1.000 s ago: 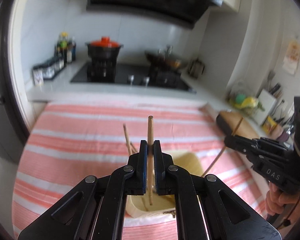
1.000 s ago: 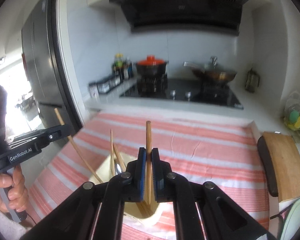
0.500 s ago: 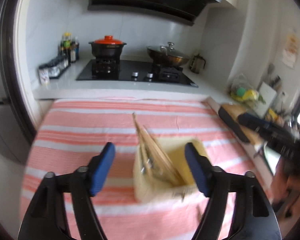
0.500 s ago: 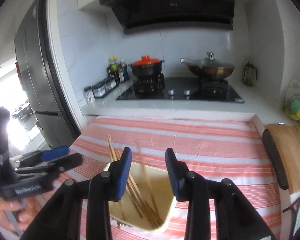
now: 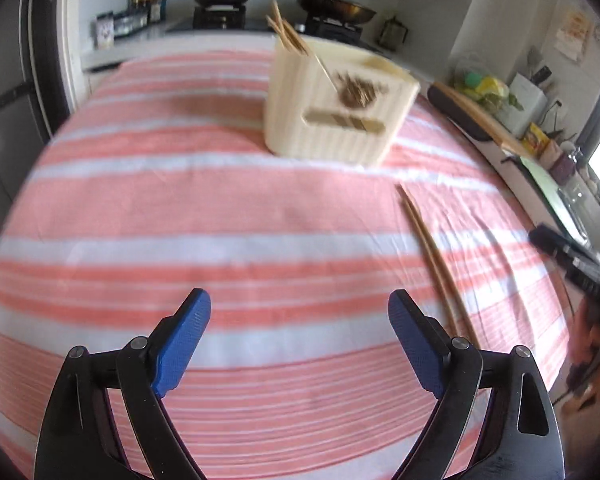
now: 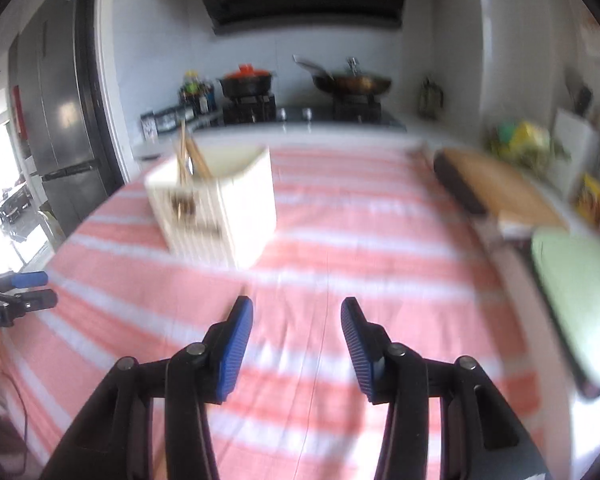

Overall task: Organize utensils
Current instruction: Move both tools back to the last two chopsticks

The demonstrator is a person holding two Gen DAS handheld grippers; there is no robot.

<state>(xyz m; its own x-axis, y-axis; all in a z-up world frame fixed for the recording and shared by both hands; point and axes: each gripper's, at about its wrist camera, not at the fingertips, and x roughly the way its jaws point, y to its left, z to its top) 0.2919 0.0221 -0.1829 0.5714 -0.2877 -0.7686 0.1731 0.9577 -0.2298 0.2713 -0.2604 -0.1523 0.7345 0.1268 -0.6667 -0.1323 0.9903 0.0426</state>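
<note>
A cream ribbed utensil holder (image 5: 336,108) (image 6: 216,208) stands on the striped cloth with several wooden chopsticks (image 5: 286,34) (image 6: 188,152) sticking out of it. Two more chopsticks (image 5: 436,264) lie side by side on the cloth, just right of my left gripper. My left gripper (image 5: 299,332) hangs over the near cloth, its jaws opening wide with nothing between them. My right gripper (image 6: 297,334) is lower right of the holder, its jaws also opening and empty. In the right wrist view the left gripper (image 6: 20,292) shows at the left edge.
The table carries a pink-and-white striped cloth (image 5: 180,220). A wooden cutting board (image 6: 496,188) and a pale green board (image 6: 576,288) lie at the right edge. Behind are a stove with a black pot (image 6: 246,82) and a wok (image 6: 352,82); a fridge (image 6: 60,120) stands left.
Both grippers let go of their chopsticks into the holder, opened, and pulled back and down toward the near cloth. The holder now stands farther off in both views.
</note>
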